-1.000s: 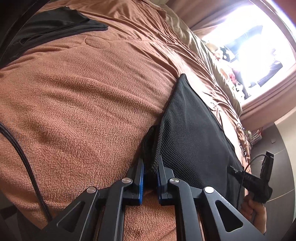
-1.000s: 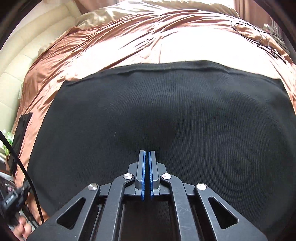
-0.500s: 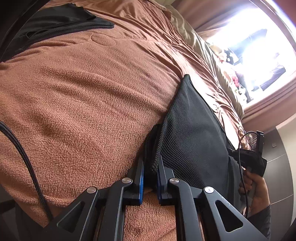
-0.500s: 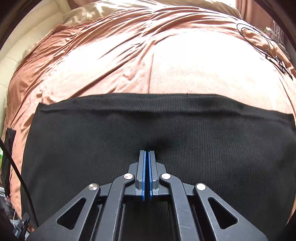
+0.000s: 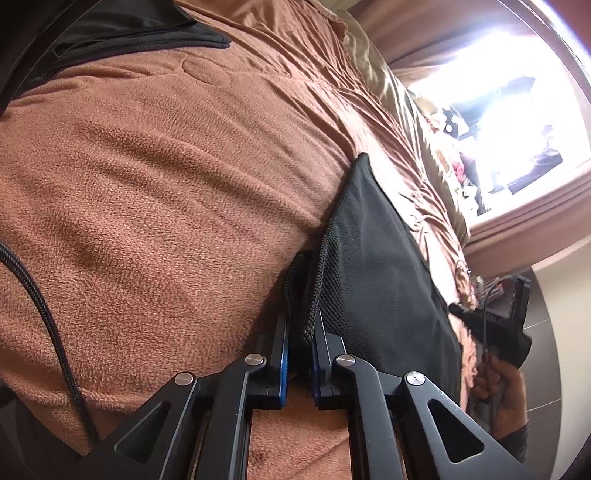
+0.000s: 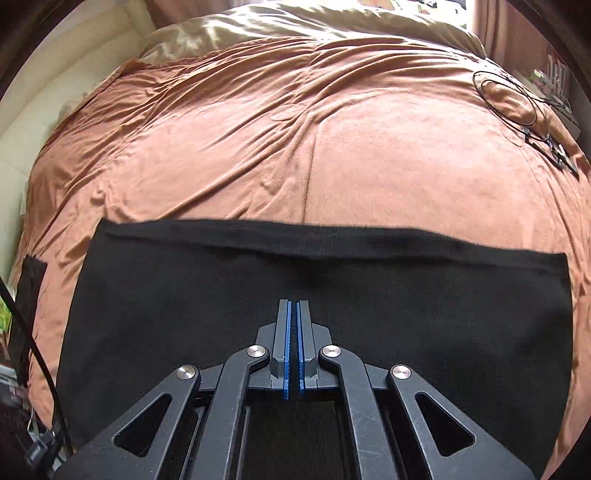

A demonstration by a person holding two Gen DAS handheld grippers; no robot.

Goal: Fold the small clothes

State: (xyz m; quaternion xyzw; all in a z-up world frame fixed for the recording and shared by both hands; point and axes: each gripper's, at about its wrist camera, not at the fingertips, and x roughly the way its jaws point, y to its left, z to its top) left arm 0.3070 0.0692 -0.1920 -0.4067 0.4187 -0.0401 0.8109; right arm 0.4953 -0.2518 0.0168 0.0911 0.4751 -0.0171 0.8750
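Note:
A black knit garment (image 5: pixel 376 266) lies spread flat on the brown fleece blanket (image 5: pixel 166 192). My left gripper (image 5: pixel 301 317) is shut on its near corner, and the bunched knit edge stands up between the blue pads. In the right wrist view the same black knit garment (image 6: pixel 184 314) fills the lower half. My right gripper (image 6: pixel 294 302) is shut on its near edge, with a small pucker in the cloth just past the tips. The left wrist view also shows the right gripper (image 5: pixel 495 332) at the garment's far side, held by a hand (image 5: pixel 498 384).
A second dark garment (image 5: pixel 110 33) lies at the blanket's far left corner. A thin black cable loop (image 6: pixel 517 99) rests on the bed at right. A beige satin cover (image 6: pixel 295 26) lies beyond the blanket. A bright window (image 5: pixel 517 92) is behind it, and a black strip (image 6: pixel 31 291) is at the left edge.
In the right wrist view the garment's far edge has come much nearer, and more blanket shows beyond it. Both grippers stay shut on the cloth. The right hand has shifted slightly.

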